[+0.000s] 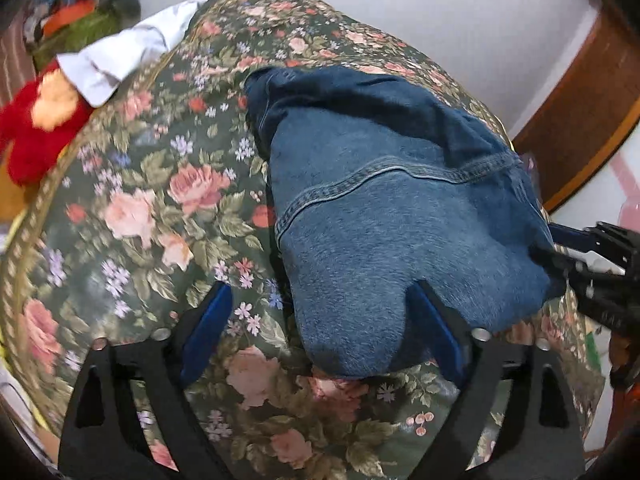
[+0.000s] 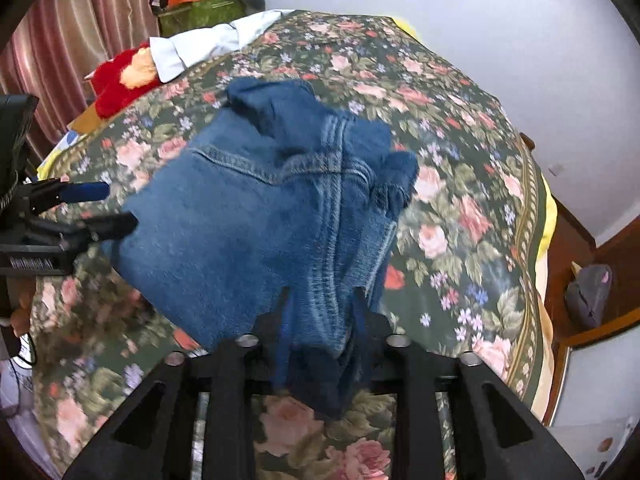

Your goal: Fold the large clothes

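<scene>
A blue denim garment (image 1: 384, 216) lies bunched and partly folded on the floral bedspread (image 1: 152, 208). My left gripper (image 1: 320, 288) stands wide open at the denim's near corner, and its blue pads (image 1: 208, 320) do not touch the cloth. In the right wrist view the same gripper (image 2: 120, 205) sits open at the denim's left edge. A thick fold of the denim (image 2: 248, 216) lies between the fingers of my right gripper (image 2: 322, 296), which are apart and blurred. The right gripper (image 1: 560, 248) also shows at the denim's right edge.
At the far left of the bed are a red plush toy (image 2: 120, 84) and a white garment (image 2: 200, 46). Boxes and clutter (image 2: 196, 4) are piled beyond them beside a curtain (image 2: 68, 48). A grey bag (image 2: 588, 292) lies on the floor past the bed's right edge (image 2: 540, 240).
</scene>
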